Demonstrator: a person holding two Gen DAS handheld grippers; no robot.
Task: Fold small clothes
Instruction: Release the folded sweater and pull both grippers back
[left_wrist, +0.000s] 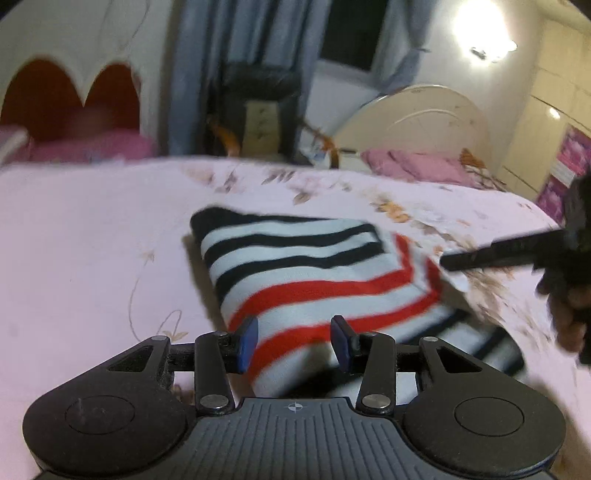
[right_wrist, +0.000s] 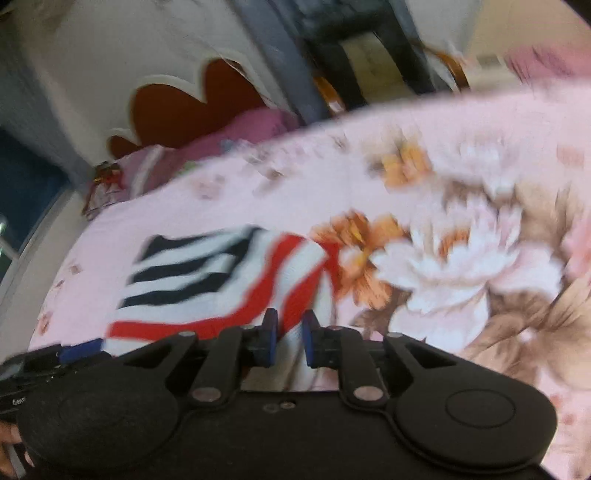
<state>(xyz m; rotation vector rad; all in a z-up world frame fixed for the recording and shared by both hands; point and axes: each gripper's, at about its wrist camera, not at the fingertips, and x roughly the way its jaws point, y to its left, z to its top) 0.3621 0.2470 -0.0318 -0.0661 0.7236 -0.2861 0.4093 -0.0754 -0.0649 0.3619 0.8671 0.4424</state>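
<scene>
A small striped garment (left_wrist: 306, 269), white with black and red stripes, lies folded on the pink floral bedsheet (left_wrist: 92, 236). My left gripper (left_wrist: 293, 341) is open, its blue pads on either side of the garment's near edge, with no grip visible. My right gripper (right_wrist: 288, 338) is open a little, with the garment's (right_wrist: 229, 280) near edge just in front of its blue pads. The right gripper also shows in the left wrist view (left_wrist: 517, 251) at the garment's right side. Both views are blurred.
The bed's white and red headboard (left_wrist: 74, 85) and pink pillows (left_wrist: 92, 147) are at the far left. A dark chair (left_wrist: 258, 107) and blue curtains stand behind the bed. A second bed with pink bedding (left_wrist: 417, 162) is at the far right.
</scene>
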